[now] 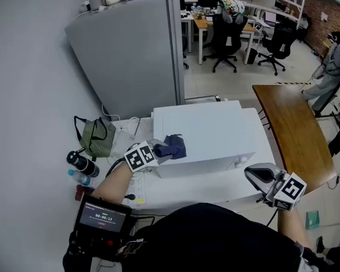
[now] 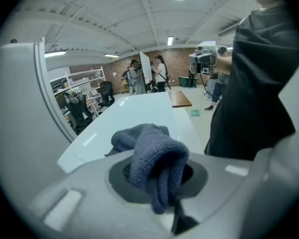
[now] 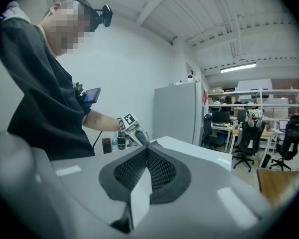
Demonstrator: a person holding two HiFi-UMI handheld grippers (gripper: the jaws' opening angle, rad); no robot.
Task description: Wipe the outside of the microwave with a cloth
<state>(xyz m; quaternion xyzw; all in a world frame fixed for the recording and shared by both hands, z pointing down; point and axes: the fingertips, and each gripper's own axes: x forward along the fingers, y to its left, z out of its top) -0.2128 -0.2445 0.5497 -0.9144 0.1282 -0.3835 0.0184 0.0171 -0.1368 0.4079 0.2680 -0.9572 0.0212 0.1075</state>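
Closest in, the right gripper (image 1: 260, 177) hangs off the microwave's front right corner, jaws pressed together with nothing between them. Next up, the left gripper (image 1: 163, 150) is clamped on a bunched dark blue cloth (image 1: 175, 146), which sits on top of the white microwave (image 1: 215, 132) near its front left corner. The grey fridge (image 1: 130, 55) stands behind. Looks to me like the top wipe is only just starting; the next move wants the cloth pressed flat and swept rightward across the lid, then the door and sides.
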